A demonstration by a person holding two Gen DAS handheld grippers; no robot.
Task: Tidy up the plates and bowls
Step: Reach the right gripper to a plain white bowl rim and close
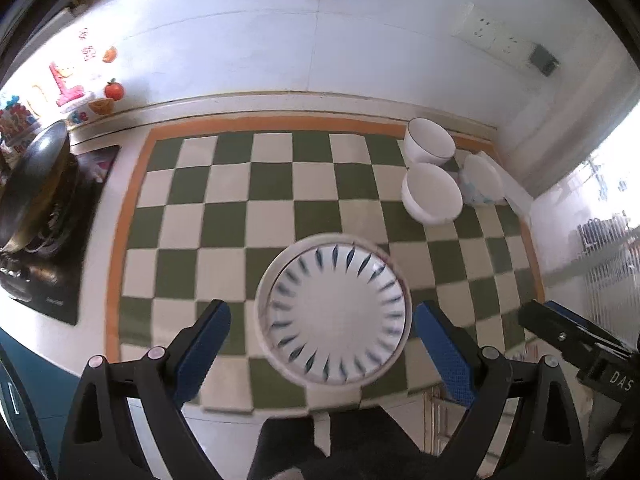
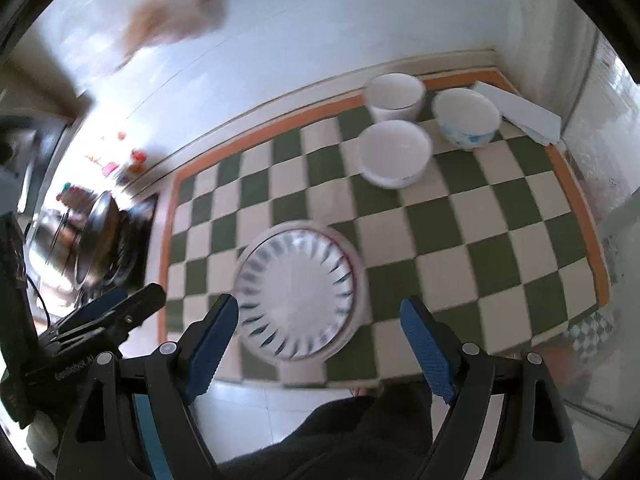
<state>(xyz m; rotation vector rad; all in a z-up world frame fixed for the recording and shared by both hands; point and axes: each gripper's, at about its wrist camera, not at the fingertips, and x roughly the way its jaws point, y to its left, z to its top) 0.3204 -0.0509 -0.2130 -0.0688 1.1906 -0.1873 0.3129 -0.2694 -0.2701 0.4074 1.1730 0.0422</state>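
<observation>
A white plate with blue dashes lies on a green-and-white checkered mat, near its front edge; a second rim shows under it. Three white bowls sit at the mat's far right: a plain one, a wide one, and a blue-patterned one. My left gripper hovers open above the plate, its pads clear of the rim. My right gripper is open too, with the plate's right part below it and untouched.
A dark wok sits on a stove at the left. A white box lies in the far right corner. A socket is on the tiled wall. The counter's front edge runs just below the mat, with the person's dark clothing beneath.
</observation>
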